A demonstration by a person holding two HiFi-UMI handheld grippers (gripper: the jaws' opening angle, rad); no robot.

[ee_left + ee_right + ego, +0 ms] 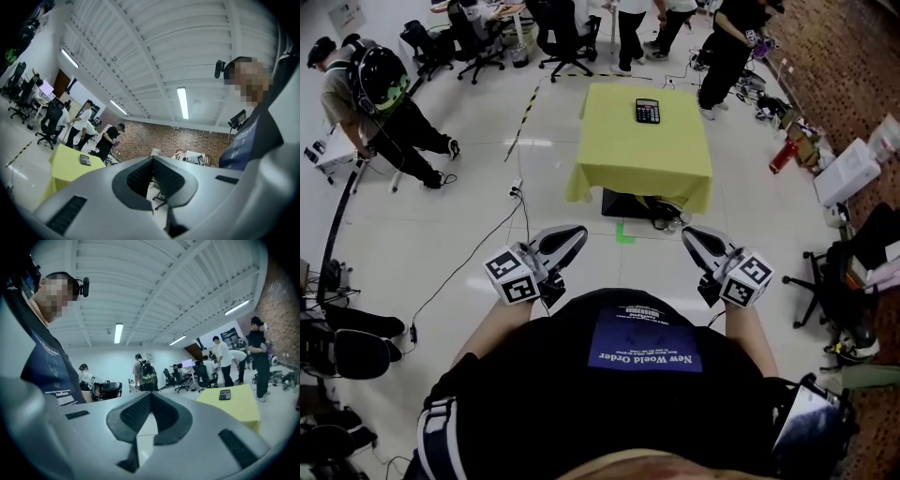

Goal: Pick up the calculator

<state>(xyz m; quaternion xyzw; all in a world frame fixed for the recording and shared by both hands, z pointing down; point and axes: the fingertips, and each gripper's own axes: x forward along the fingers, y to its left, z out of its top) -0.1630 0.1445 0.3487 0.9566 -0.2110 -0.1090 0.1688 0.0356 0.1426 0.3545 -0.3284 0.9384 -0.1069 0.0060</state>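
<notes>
A black calculator point(647, 111) lies near the far edge of a table covered in yellow cloth point(645, 155), well ahead of me across the floor. Both grippers are held close to my body, far short of the table. My left gripper point(570, 234) is shut with nothing between its pads. My right gripper point(695, 235) is shut and empty too. In the left gripper view the calculator point(85, 160) shows small on the yellow table point(65, 168), left of the closed jaws point(153, 159). The right gripper view has the calculator point(225, 394) to the right of the closed jaws point(151, 394).
People stand behind the table point(727, 47) and at the left point(375, 103). Office chairs point(562, 37) stand at the back and at the right point(839, 281). A cable point(487, 244) runs over the floor. A green mark point(624, 233) and dark items point(661, 214) lie at the table's foot.
</notes>
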